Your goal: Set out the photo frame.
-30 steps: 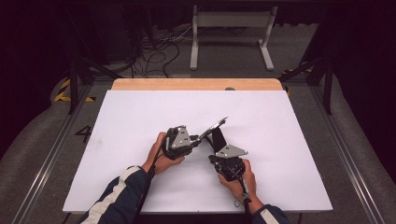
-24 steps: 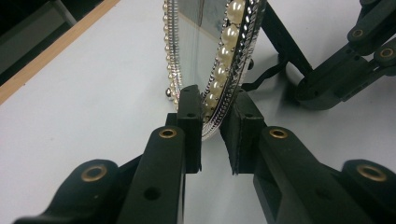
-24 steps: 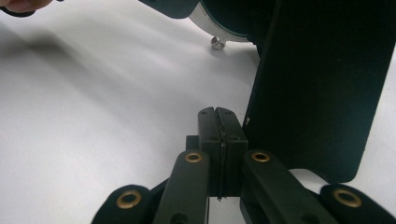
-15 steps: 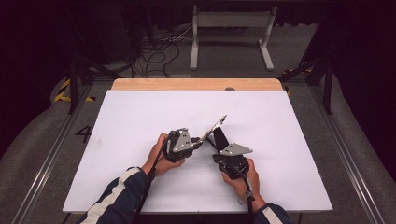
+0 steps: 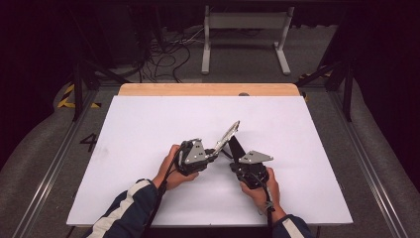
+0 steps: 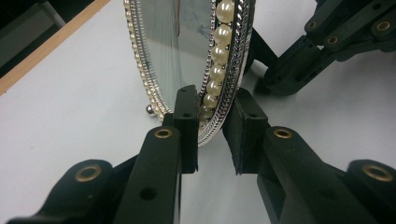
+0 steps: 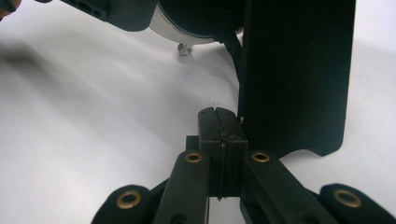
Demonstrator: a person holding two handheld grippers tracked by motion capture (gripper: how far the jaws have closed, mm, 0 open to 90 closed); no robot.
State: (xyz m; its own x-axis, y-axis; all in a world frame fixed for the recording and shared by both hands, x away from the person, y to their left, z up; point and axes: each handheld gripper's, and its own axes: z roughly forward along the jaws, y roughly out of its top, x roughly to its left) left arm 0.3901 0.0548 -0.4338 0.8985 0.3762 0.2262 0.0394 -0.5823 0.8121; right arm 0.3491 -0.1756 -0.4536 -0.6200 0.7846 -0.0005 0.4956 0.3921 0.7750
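White board (image 5: 148,129) covers most of the table, and near its middle a small oval picture frame (image 5: 227,136) stands tilted, its silver rim set with pearls and its black easel stand (image 5: 235,147) propped behind it. The left gripper (image 6: 212,133) straddles the frame's lower edge with its jaws narrowly parted; one pad looks to touch the glass side while the other stands just clear of the beaded rim, so the hold seems loose at best. The right gripper (image 7: 219,130) has its jaws pressed fully together with nothing between them, its tips just beside the stand's bottom edge. My worry is that the frame, resting on a thin edge and a light prop, could slide or fall flat if the closed right tips nudge the stand while the left grip stays slack.
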